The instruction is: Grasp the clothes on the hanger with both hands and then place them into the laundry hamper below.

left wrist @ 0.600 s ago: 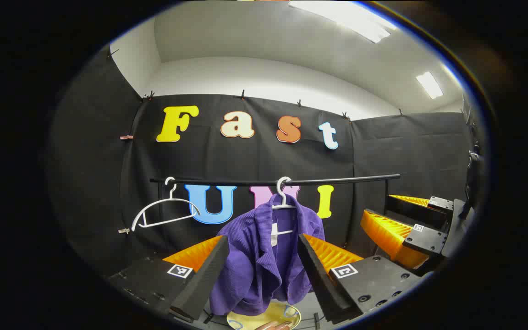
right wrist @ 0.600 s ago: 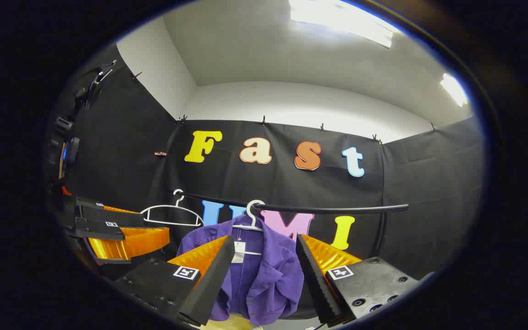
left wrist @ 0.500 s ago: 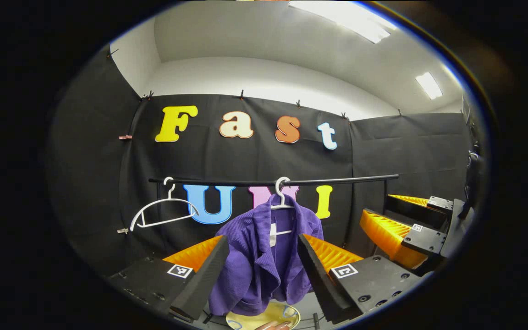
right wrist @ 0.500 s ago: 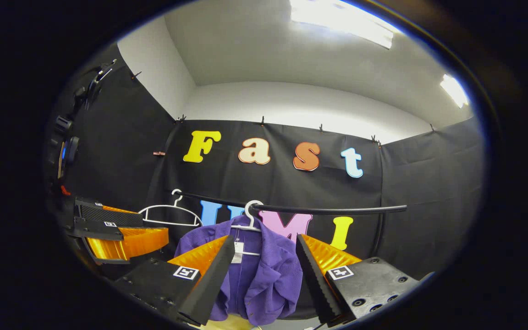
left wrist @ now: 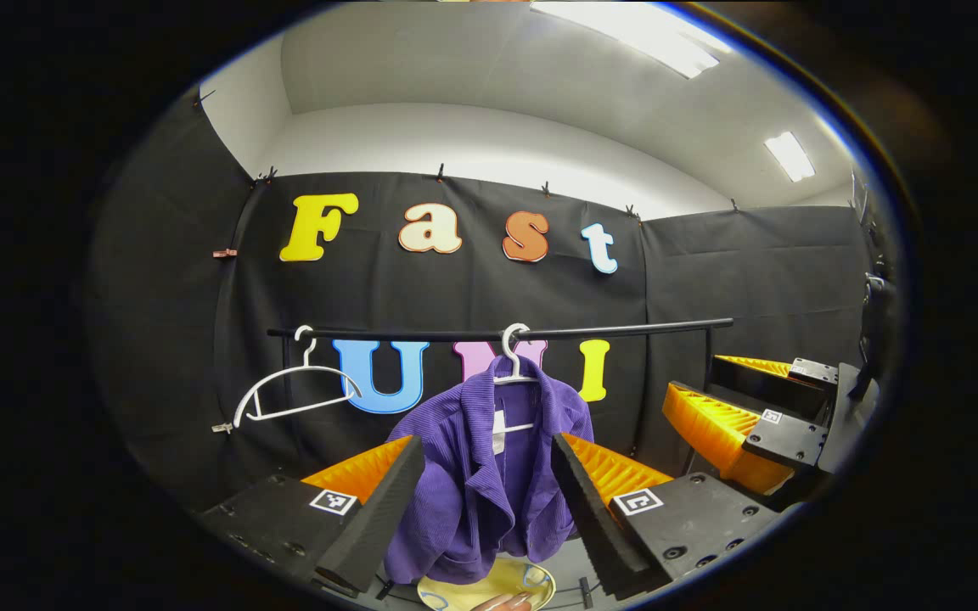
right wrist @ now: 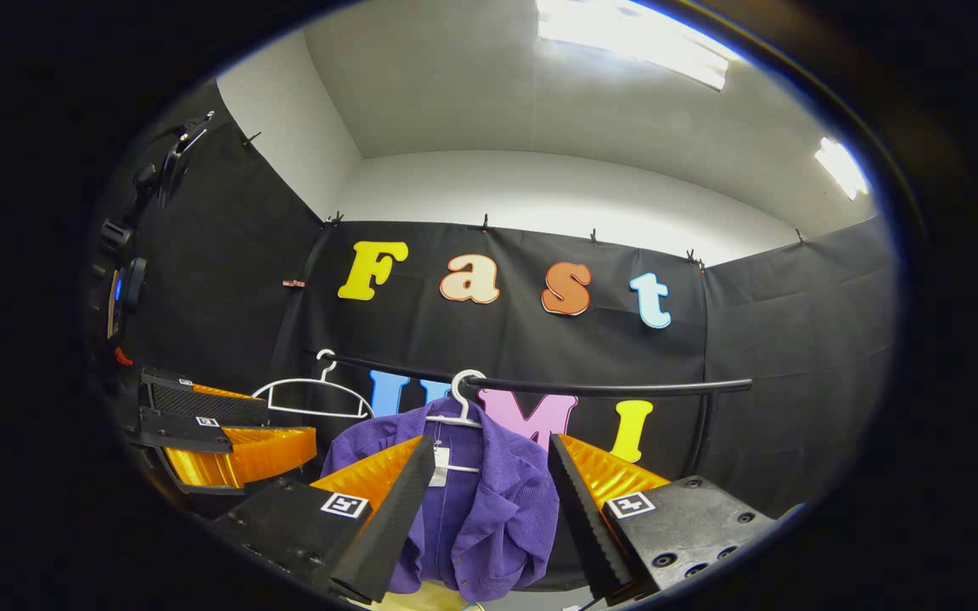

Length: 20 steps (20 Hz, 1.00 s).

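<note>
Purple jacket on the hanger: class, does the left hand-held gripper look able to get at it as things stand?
Probably yes. The left hand-held gripper is open, and the purple jacket hangs framed between its fingers with nothing between them. The empty hanger hangs off to one side and the right hand-held gripper to the other.

1. A purple, finely ribbed jacket is being shown on a white hanger.
2. A second white hanger is being shown bare on a black rail.
3. A white tag is being shown inside the jacket's collar.
4. A pale yellow hamper rim with blue markings is being shown below the jacket.
5. Black-and-white square markers are being displayed on the left gripper and the right gripper.
</note>
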Tool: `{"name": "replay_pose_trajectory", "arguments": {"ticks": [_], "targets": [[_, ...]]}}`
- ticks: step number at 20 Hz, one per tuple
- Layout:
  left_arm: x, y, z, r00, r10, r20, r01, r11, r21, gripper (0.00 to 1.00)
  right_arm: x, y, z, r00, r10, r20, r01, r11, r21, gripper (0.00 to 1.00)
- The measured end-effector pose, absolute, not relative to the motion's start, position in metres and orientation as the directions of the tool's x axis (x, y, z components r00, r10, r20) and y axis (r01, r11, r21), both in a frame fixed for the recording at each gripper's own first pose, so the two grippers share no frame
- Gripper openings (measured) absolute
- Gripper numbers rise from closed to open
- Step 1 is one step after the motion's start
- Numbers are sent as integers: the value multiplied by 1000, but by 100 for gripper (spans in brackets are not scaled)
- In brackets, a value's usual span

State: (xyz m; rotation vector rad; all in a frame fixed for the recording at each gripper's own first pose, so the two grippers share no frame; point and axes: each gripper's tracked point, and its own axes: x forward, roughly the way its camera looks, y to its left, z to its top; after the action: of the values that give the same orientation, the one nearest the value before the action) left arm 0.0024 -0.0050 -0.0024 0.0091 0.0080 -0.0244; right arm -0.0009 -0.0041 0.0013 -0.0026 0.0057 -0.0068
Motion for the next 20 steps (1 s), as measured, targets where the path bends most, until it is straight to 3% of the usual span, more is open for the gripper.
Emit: {"name": "replay_pose_trajectory", "arguments": {"ticks": [9,10,11,18,20], "targets": [[4,1,-1,999,-49,1,49,999,-2,94,-4,1,13,999,-12,43,12,1000,15,86],[4,3,-2,999,-54,1,54,999,-1,97,-3,1,13,999,-18,42,18,1000,8,86],[5,3,-1,998,-61,2,61,998,-1,94,-3,1,11,999,-26,39,26,1000,-2,86],[11,9,-5,992,-128,9,128,992,-3,94,5,9,5,997,-76,22,76,997,6,86],[15,9,-8,989,-149,6,149,989,-4,90,8,6,4,994,-104,21,104,994,-9,93]]}}
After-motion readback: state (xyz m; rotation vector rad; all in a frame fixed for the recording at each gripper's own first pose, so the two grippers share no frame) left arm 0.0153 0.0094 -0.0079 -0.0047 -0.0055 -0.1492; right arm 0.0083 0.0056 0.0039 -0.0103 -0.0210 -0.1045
